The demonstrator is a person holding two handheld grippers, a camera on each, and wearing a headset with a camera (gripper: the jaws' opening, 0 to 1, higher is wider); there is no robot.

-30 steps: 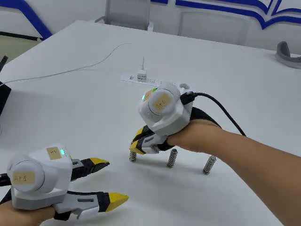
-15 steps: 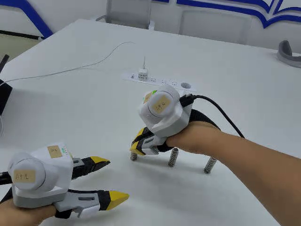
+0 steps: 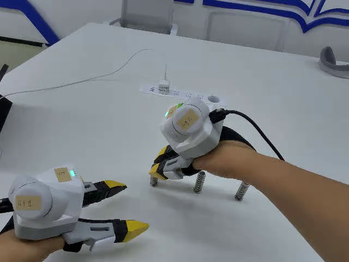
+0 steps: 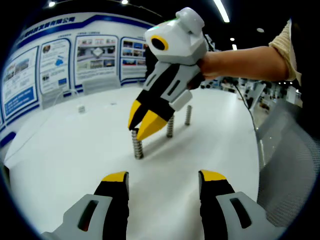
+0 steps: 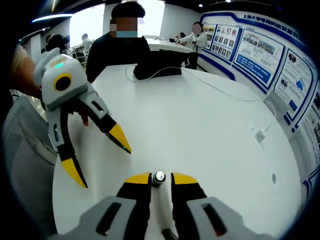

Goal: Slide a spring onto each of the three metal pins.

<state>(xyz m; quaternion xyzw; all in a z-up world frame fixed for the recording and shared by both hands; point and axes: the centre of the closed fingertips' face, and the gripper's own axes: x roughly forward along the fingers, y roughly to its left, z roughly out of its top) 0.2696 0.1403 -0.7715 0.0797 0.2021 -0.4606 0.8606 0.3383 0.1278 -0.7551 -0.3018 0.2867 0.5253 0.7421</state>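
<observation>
3 springs (image 3: 200,182) stood upright on the table (image 3: 98,120), apparently all over their pins (image 5: 159,176), so little seemed left. The right gripper (image 3: 156,171) pinched the leftmost spring (image 3: 154,182) at its top; the left gripper (image 3: 131,206) hung wide open, empty.

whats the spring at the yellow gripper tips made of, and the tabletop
The spring looks like bare metal wire, probably steel: grey coils with a dull glint. The tabletop is smooth and white with a soft sheen, likely laminate or painted board. Its core cannot be told.
</observation>
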